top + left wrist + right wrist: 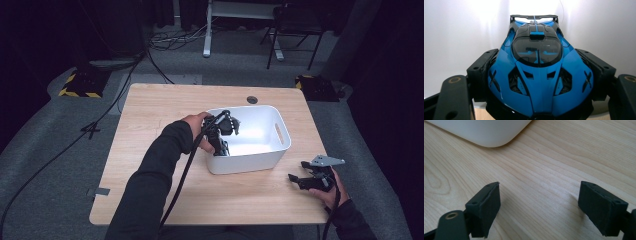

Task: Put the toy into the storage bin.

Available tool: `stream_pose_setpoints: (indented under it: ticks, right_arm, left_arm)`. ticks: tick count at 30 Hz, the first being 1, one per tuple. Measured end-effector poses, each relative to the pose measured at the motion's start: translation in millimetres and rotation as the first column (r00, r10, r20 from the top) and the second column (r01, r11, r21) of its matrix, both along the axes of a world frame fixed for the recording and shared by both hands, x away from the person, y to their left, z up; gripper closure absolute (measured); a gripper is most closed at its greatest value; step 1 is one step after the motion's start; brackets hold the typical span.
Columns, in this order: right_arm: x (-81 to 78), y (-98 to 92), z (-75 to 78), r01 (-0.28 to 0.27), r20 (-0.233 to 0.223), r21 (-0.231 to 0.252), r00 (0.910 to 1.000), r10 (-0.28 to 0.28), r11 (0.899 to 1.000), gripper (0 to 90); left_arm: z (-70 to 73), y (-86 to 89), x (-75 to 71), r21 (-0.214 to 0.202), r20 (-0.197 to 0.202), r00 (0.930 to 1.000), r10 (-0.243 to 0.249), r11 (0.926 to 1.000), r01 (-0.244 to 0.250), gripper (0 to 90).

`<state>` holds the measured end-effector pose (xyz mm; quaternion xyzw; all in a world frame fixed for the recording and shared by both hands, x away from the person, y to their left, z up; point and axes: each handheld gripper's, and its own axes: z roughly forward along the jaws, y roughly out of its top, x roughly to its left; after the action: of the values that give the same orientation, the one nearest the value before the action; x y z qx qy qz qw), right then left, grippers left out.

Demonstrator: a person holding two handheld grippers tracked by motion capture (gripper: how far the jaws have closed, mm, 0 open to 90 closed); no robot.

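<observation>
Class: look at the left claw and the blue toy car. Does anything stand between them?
Nothing visible does: the left claw grips the blue toy car by both flanks, inside the white bin.

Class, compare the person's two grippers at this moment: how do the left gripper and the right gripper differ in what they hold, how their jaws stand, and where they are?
The left gripper is shut on a blue toy car; the right gripper holds nothing. The left's jaws press the car's sides; the right's stand wide apart. The left reaches into the white bin; the right sits over bare wooden table beside it. Both have black jaws.
</observation>
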<state>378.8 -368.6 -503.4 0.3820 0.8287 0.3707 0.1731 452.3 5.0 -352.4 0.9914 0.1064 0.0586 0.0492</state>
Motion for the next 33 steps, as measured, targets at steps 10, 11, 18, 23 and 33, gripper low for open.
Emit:
stream_pose_setpoints:
  ticks: [10,11,18,23,33]
  right_arm:
    - [0.0,0.0,0.0,0.0,0.0,0.0,1.0,0.0,1.0,18.1]
    - [0.0,0.0,0.0,0.0,0.0,0.0,1.0,0.0,1.0,18.1]
    - [0.0,0.0,0.0,0.0,0.0,0.0,1.0,0.0,1.0,18.1]
    - [0.0,0.0,0.0,0.0,0.0,0.0,1.0,0.0,1.0,18.1]
    - [-0.2,0.1,-0.1,-0.004,0.0,0.0,1.0,0.004,1.0,18.0]
  left_arm:
    - [-4.4,-0.1,1.5,-0.001,0.003,0.9995,0.03,0.9996,-0.03,24.1]
    - [-4.4,-0.1,1.5,-0.001,0.003,0.9995,0.03,0.9996,-0.03,24.1]
    - [-9.2,2.8,0.3,-0.016,-0.023,0.9954,0.093,0.9955,-0.094,23.9]
    - [-8.6,2.8,2.3,-0.006,-0.034,0.9953,0.091,0.9958,-0.091,23.6]
    - [0.7,8.7,3.9,-0.051,0.007,0.9996,0.027,0.9983,-0.027,26.3]
